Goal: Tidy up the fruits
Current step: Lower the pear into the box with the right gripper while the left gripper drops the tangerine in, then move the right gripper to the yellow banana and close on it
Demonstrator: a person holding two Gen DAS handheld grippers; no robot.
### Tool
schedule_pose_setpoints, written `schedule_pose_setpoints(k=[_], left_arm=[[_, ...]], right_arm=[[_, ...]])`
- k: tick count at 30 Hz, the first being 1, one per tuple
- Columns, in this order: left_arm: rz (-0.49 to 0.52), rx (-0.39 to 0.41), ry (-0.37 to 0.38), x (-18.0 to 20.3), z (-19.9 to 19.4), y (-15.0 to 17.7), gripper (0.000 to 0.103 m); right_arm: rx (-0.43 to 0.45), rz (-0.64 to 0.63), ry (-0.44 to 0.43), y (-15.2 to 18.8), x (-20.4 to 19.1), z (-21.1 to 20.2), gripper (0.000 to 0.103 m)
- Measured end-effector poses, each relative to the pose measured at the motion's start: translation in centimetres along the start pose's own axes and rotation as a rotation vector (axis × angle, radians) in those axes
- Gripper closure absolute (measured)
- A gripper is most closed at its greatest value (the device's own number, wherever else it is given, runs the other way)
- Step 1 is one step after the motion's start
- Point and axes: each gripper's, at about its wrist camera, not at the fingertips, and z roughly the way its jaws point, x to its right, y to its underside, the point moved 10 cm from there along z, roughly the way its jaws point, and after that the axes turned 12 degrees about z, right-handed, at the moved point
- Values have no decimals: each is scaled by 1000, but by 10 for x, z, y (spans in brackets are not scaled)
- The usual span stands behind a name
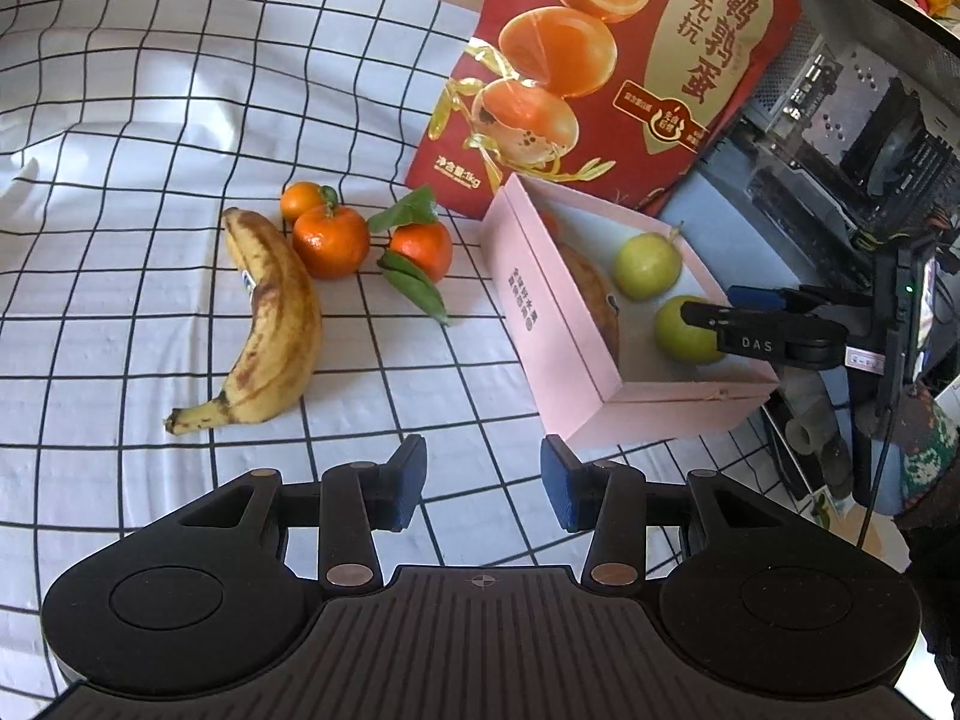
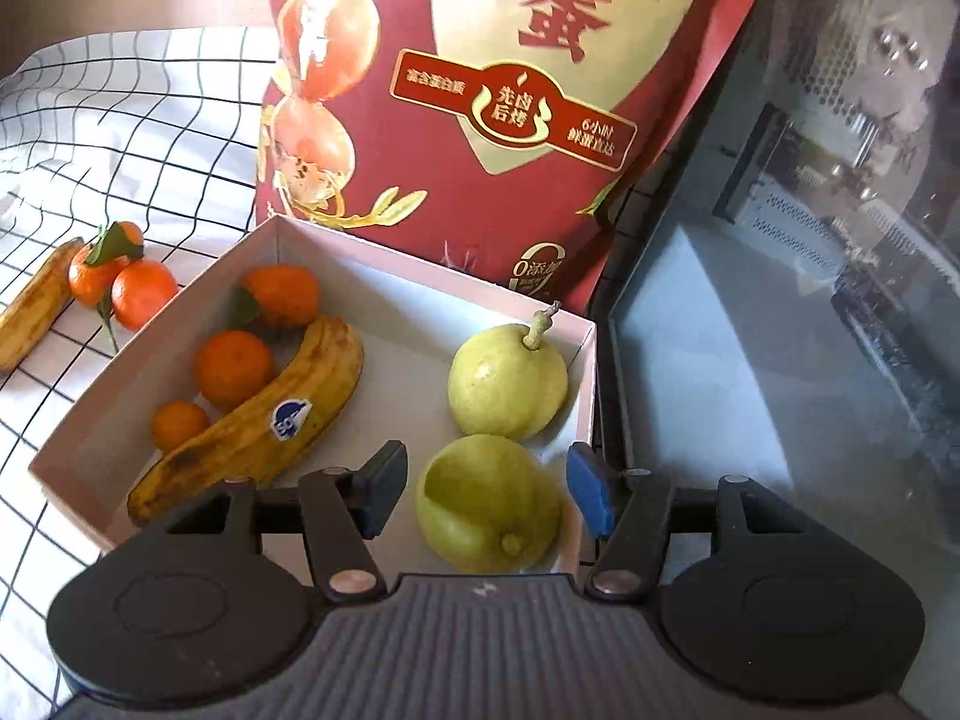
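While the left gripper (image 1: 483,483) hangs over the black-and-white checked cloth (image 1: 120,120) with its blue-padded jaws apart and nothing between them, the left wrist view shows a spotted banana (image 1: 273,318) lying on the cloth beyond it, to the left. Three mandarins (image 1: 330,240) sit just right of the banana's far end, the middle one touching it; the rightmost carries green leaves. Further right stands the open pink box (image 1: 540,324), and inside it two green pears (image 1: 647,265) are visible, along with part of a second banana against the box's left wall. The right gripper (image 1: 738,315) reaches in from the right over the nearer pear. A red food bag (image 1: 600,60) with Chinese print stands behind the box, and a computer case (image 1: 870,120) is at the far right. In the right wrist view, the right gripper (image 2: 489,495) has its jaws spread on either side of the nearer pear (image 2: 489,504), which lies in the box's near right corner; gaps show between pads and fruit, so it is not clamped. The other pear (image 2: 507,384) stands just beyond it with its stem up. On the left side of the box (image 2: 420,258) lie a stickered banana (image 2: 258,426) and three mandarins (image 2: 234,369) close beside it. Outside, at far left, two more mandarins and a banana end rest on the cloth.
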Motion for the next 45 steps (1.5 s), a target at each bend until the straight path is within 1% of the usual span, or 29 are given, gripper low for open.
schedule_pose_setpoints(k=[4, 7, 12, 17, 20, 23, 25, 27, 28, 29, 31, 33, 36, 38, 40, 43, 45], left_arm=[[-3, -6, -11, -2, -3, 6, 57], [-9, -7, -14, -5, -7, 10, 57], [-31, -9, -27, -13, -11, 16, 57], [-46, -17, -46, -21, -12, 22, 57], [-40, -18, -61, -24, -15, 25, 57], [-38, -17, -70, -28, -18, 26, 57], [-42, -14, -77, -32, -22, 27, 57], [-49, -11, -85, -36, -25, 28, 57], [-54, -9, -91, -39, -27, 29, 57], [-58, -7, -98, -42, -28, 30, 57], [-64, -6, -115, -47, -32, 33, 57], [-68, -6, -134, -53, -35, 35, 57], [-73, -4, -163, -62, -42, 38, 57], [-71, -2, -195, -70, -48, 40, 57], [-76, 3, -227, -79, -55, 41, 56], [-102, 13, -263, -94, -66, 45, 57], [-120, 21, -279, -103, -74, 48, 57]], right_arm=[[25, -12, 7, 5, 1, -9, 44], [19, -29, 9, 10, 0, -12, 43], [21, 43, -51, 8, 0, -36, 43], [39, 152, -121, -7, 1, -61, 41], [48, 182, -153, -12, -5, -70, 41], [51, 152, -158, -11, -20, -71, 41], [30, 126, -143, -8, -31, -65, 41], [5, 131, -129, -6, -37, -55, 41], [-11, 144, -139, -5, -41, -52, 43], [-25, 158, -162, -5, -47, -49, 50], [-31, 158, -219, -7, -67, -53, 57], [-17, 125, -276, -13, -95, -60, 57], [-19, 95, -372, -21, -145, -66, 57], [-47, 108, -435, -23, -181, -61, 52], [-70, 136, -456, -24, -209, -51, 42], [-106, 185, -429, -24, -241, -22, 41], [-151, 225, -412, -22, -257, 0, 41]])
